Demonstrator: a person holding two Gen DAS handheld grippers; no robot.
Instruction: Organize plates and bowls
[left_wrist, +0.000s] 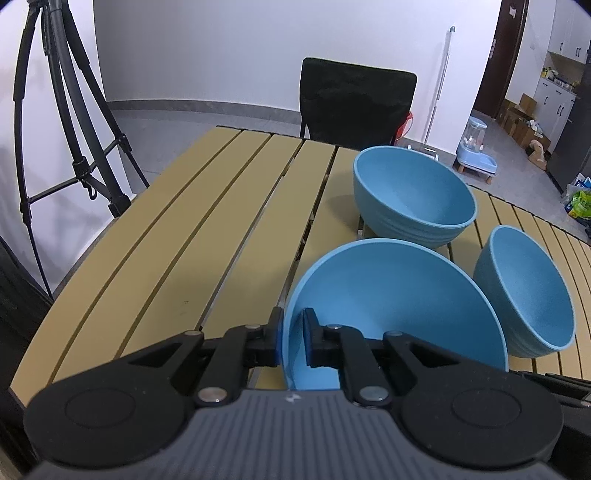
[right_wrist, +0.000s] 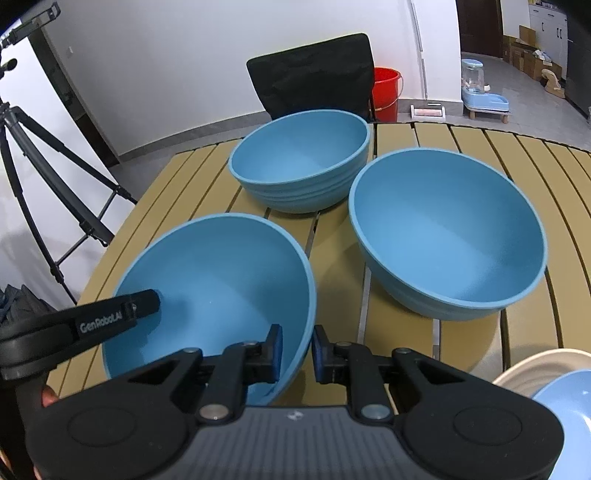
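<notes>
Near bowl (left_wrist: 399, 295) rim gripped by left claw (left_wrist: 292, 339), tilted.

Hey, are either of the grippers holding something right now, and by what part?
Both clamp the nearest blue bowl by its rim: left gripper on its left side, right gripper on its right, one finger inside, one outside.

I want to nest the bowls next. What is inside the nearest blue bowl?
The nearest blue bowl holds no dishes. One finger of the left claw and one of the right claw reach inside, pinching its rim. Its near inner wall is hidden.
</notes>
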